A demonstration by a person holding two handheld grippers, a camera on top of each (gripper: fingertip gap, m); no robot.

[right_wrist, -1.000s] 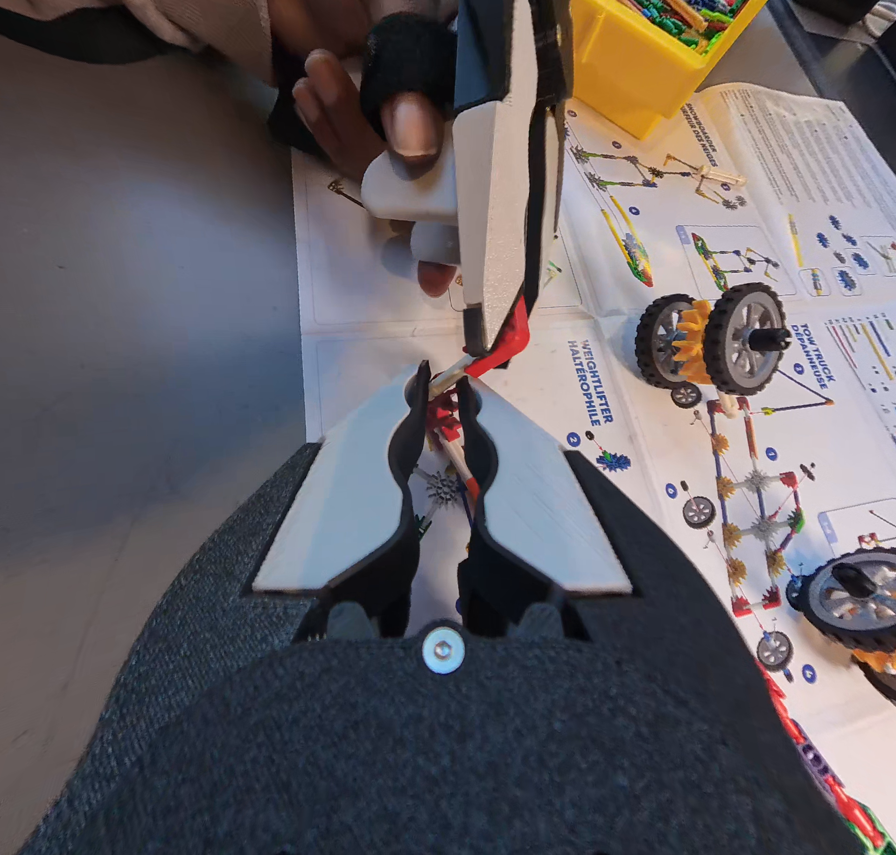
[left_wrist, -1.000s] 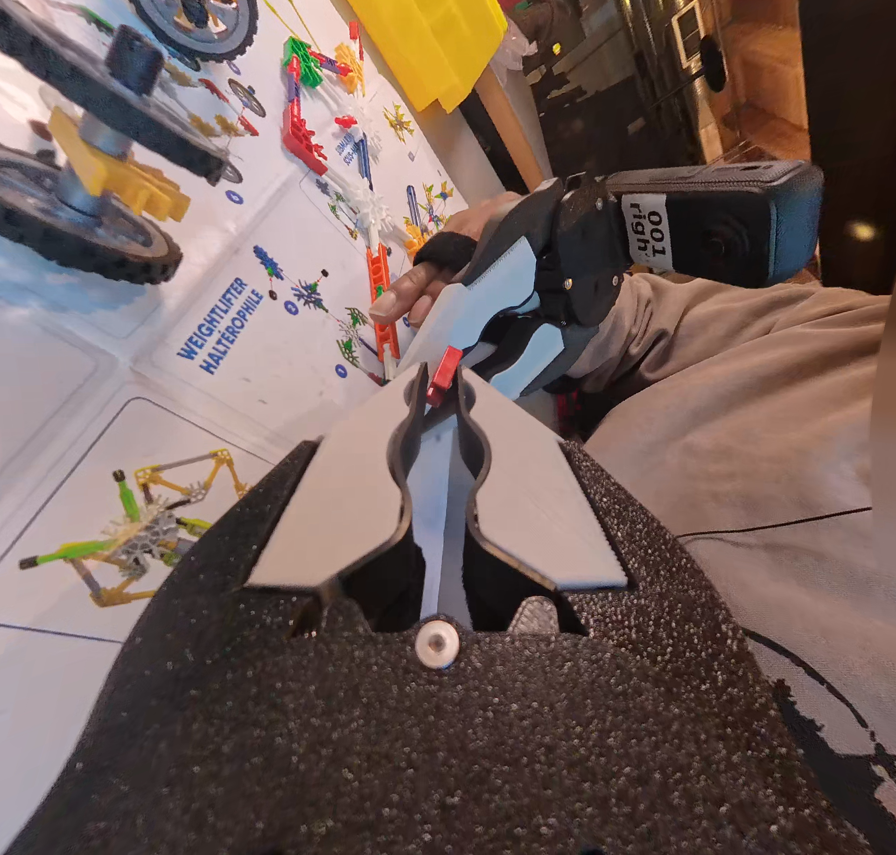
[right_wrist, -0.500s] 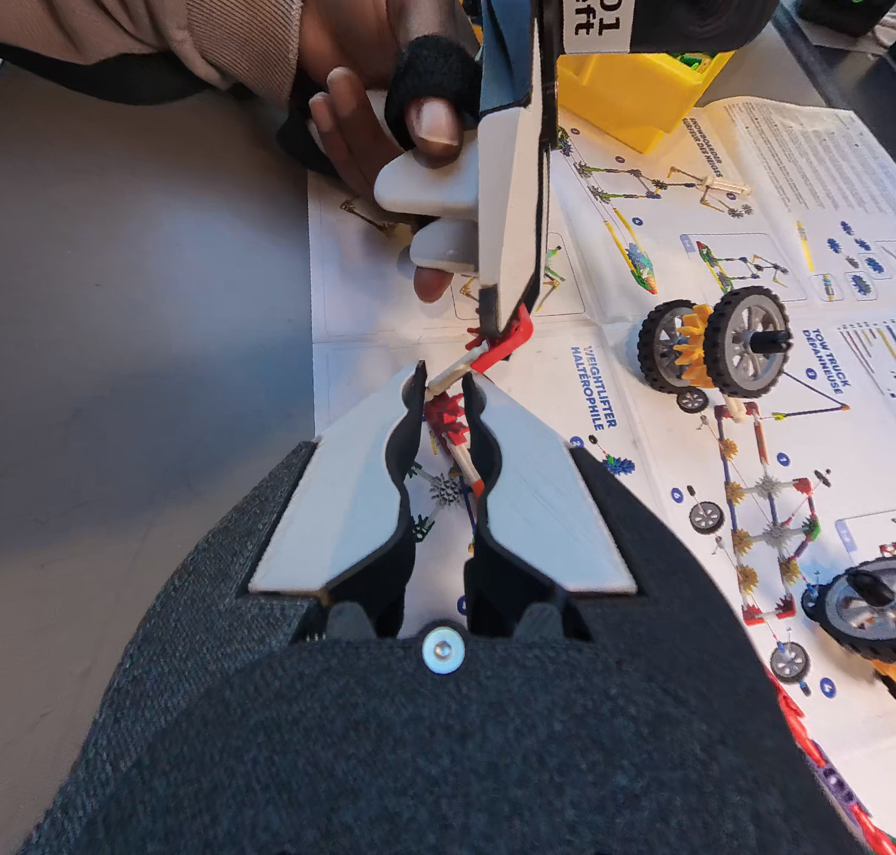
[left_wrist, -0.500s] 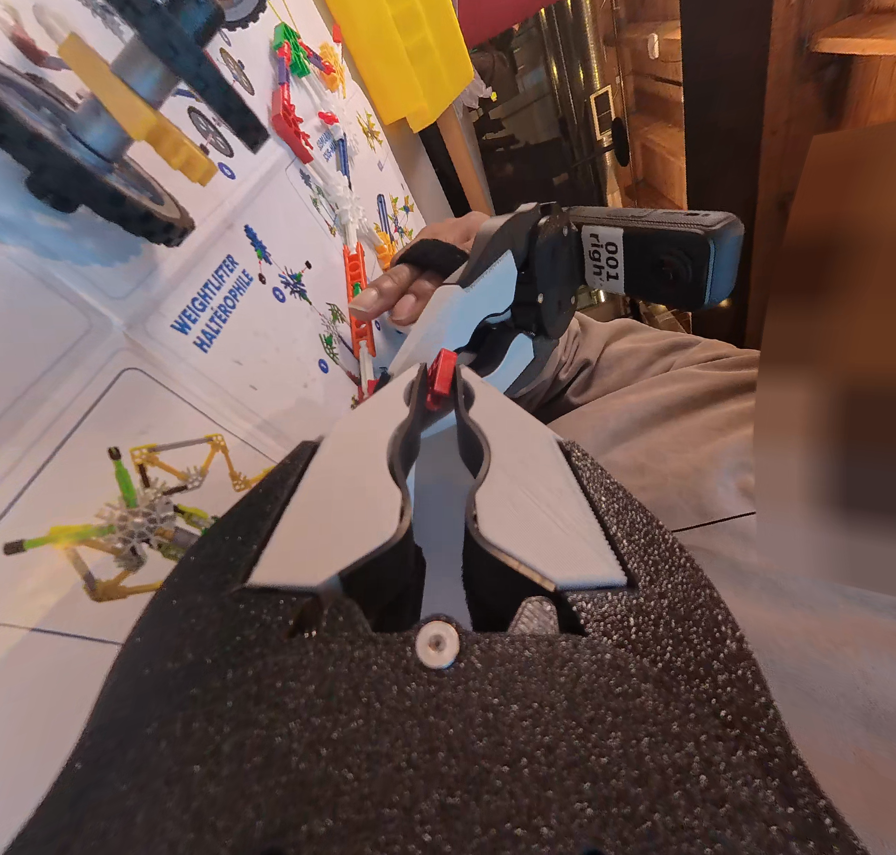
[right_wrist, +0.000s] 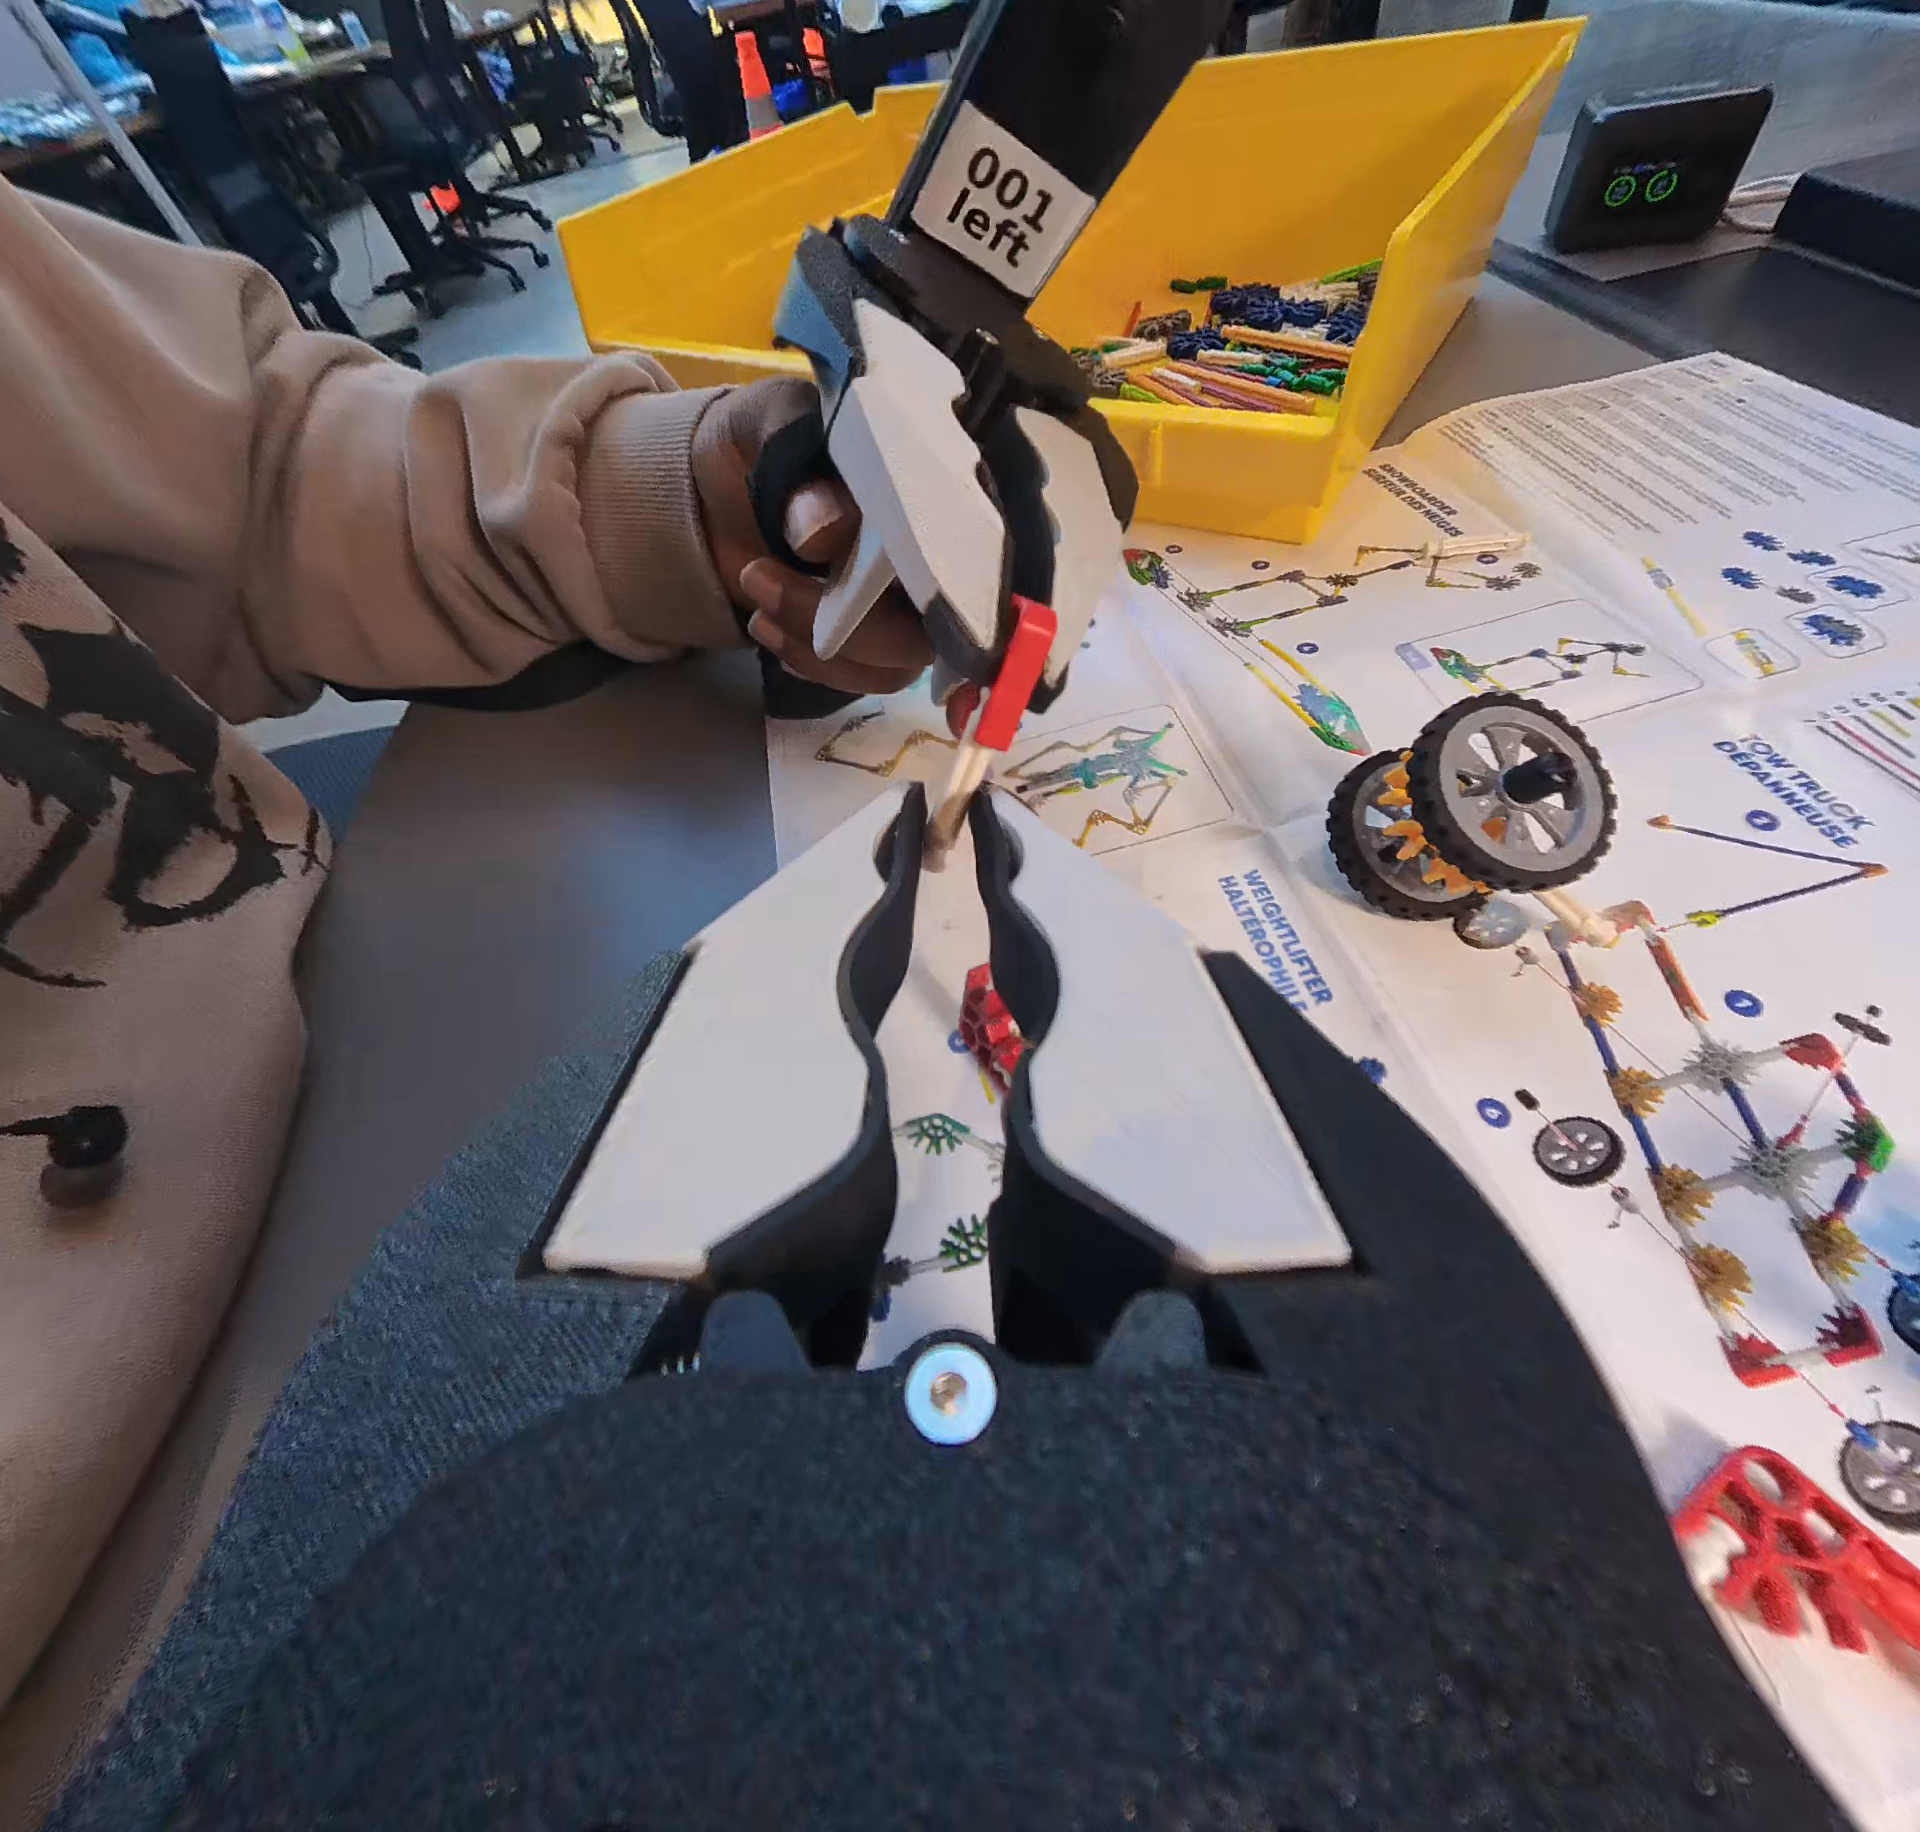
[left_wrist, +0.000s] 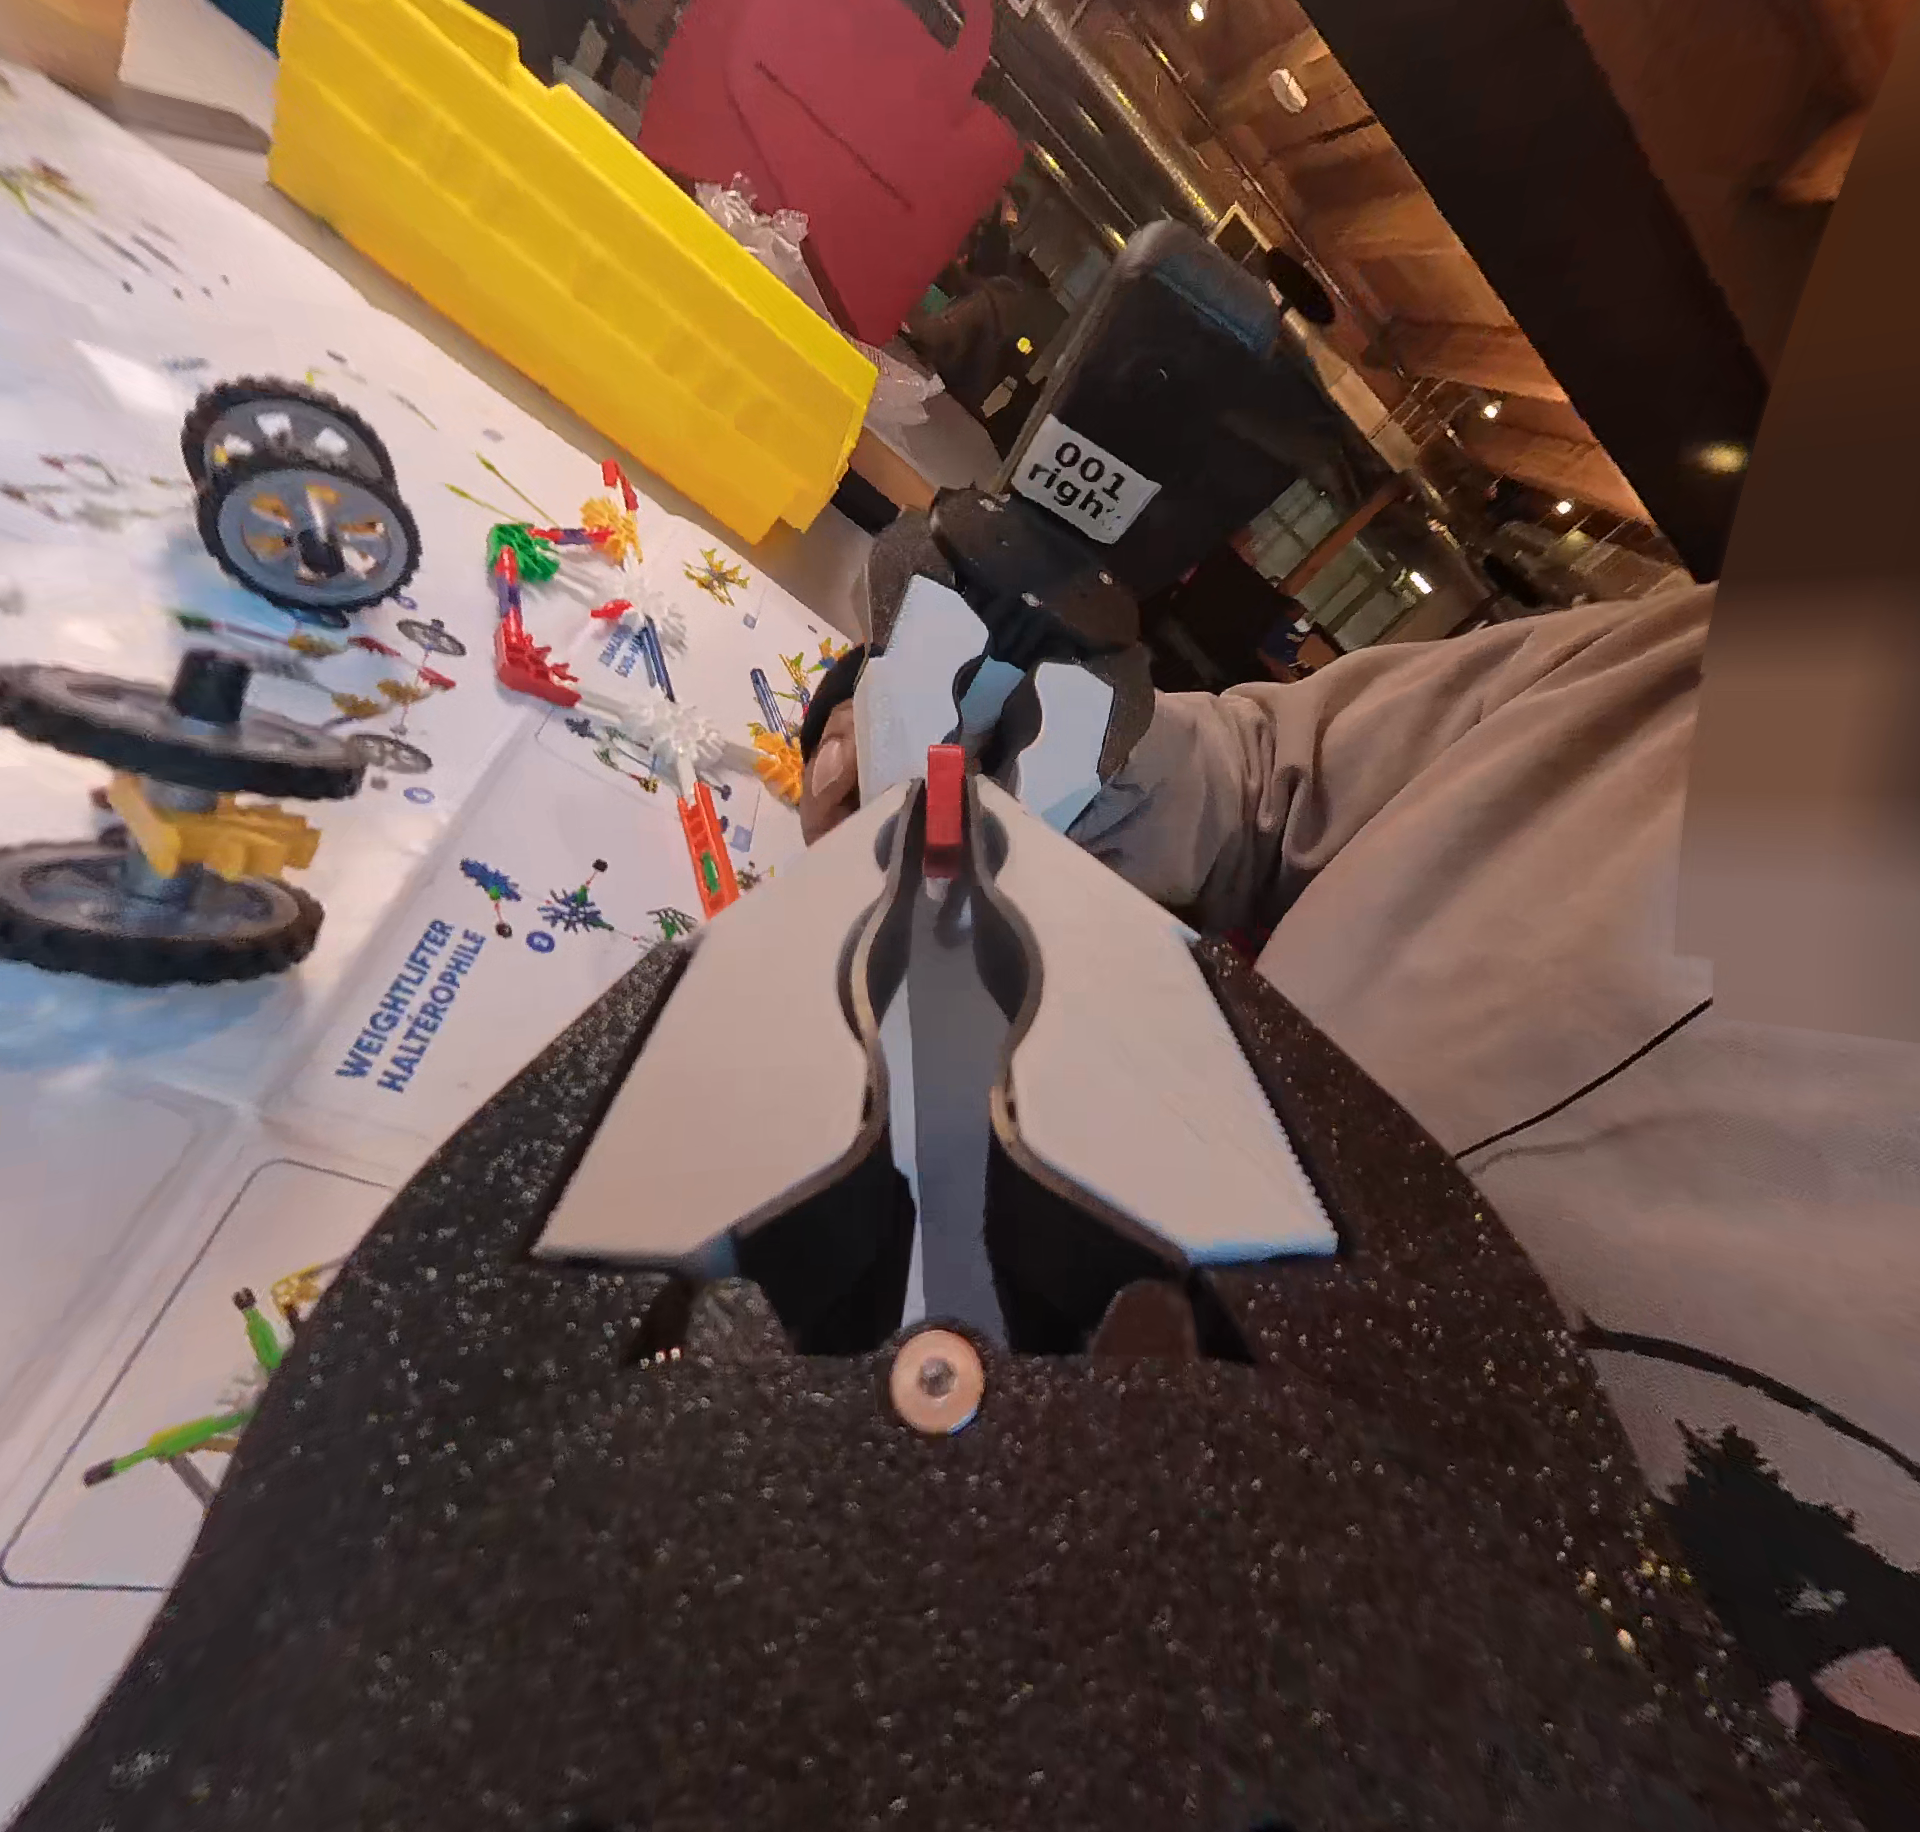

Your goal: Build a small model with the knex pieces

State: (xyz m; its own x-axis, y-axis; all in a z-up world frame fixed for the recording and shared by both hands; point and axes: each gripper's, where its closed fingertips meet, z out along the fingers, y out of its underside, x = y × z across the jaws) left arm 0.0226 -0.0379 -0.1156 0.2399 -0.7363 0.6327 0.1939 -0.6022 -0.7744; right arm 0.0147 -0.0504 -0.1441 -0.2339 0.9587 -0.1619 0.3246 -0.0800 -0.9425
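My left gripper (left_wrist: 940, 824) is shut on a small red connector (left_wrist: 943, 783) at its fingertips. In the right wrist view the left gripper (right_wrist: 1000, 662) holds that red connector (right_wrist: 1013, 668), and a short white rod (right_wrist: 961, 776) sticks out of it. My right gripper (right_wrist: 945, 814) is shut on the free end of that rod, tip to tip with the left one. Both are held above the printed instruction sheet (right_wrist: 1558, 639). The right gripper also shows in the left wrist view (left_wrist: 975, 743), just beyond the connector.
A yellow bin (right_wrist: 1247, 473) with several rods and connectors stands behind. On the sheet lie a wheel pair with an orange gear (right_wrist: 1475, 826), a small red connector (right_wrist: 987, 1024), a rod frame (right_wrist: 1745, 1107) and a red panel (right_wrist: 1787, 1564). A second wheel assembly (left_wrist: 156, 816) lies at left. My two grippers' fingertips are within a few centimetres of each other. My right tips are roughly 15 cm from the red panel (right_wrist: 1787, 1564).
Both grippers have risen off the sheet and swung more upright, still joined by the connector and rod. The red toothed piece that sat between my right fingers now lies on the sheet below.
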